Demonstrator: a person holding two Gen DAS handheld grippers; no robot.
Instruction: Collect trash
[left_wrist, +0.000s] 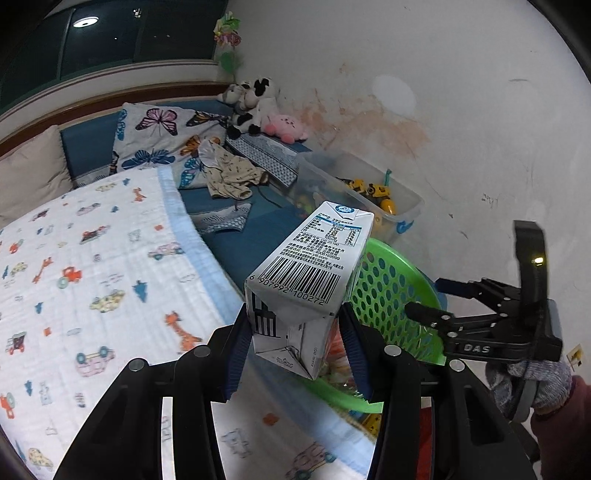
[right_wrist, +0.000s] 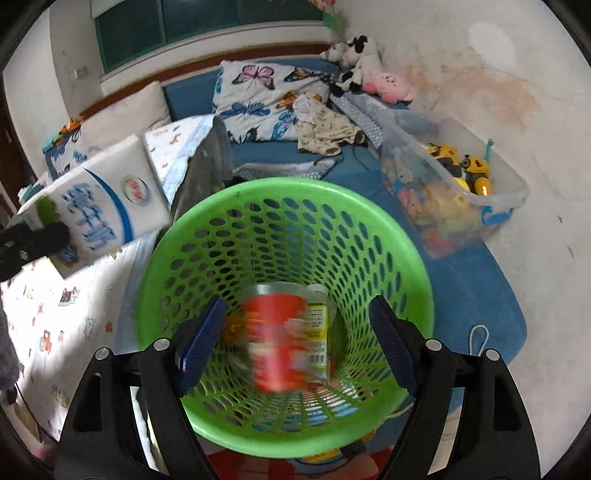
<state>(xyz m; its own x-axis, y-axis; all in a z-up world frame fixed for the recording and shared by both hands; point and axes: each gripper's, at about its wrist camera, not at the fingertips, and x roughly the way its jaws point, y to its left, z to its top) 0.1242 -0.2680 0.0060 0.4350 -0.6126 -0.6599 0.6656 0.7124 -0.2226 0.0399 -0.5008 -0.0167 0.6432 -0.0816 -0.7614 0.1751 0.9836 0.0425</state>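
My left gripper (left_wrist: 295, 343) is shut on a white milk carton (left_wrist: 306, 280); its blue pads press the carton's lower end and the barcode side faces up. The carton hangs just left of a green mesh basket (left_wrist: 391, 288). In the right wrist view the carton (right_wrist: 107, 206) is at the left, beside the basket's rim (right_wrist: 280, 188). My right gripper (right_wrist: 297, 345) stands open above the basket's mouth. A blurred red-labelled clear container (right_wrist: 288, 332) lies inside the basket, clear of both pads. In the left wrist view the right gripper (left_wrist: 423, 295) reaches in over the basket from the right.
The basket stands on a bed with a white cartoon-print blanket (left_wrist: 92, 277) and a blue sheet (right_wrist: 461, 288). A clear plastic bin of toys (right_wrist: 454, 184) sits by the stained wall. A butterfly pillow (right_wrist: 258, 99), crumpled clothes (right_wrist: 325, 129) and plush toys (right_wrist: 369, 70) lie behind.
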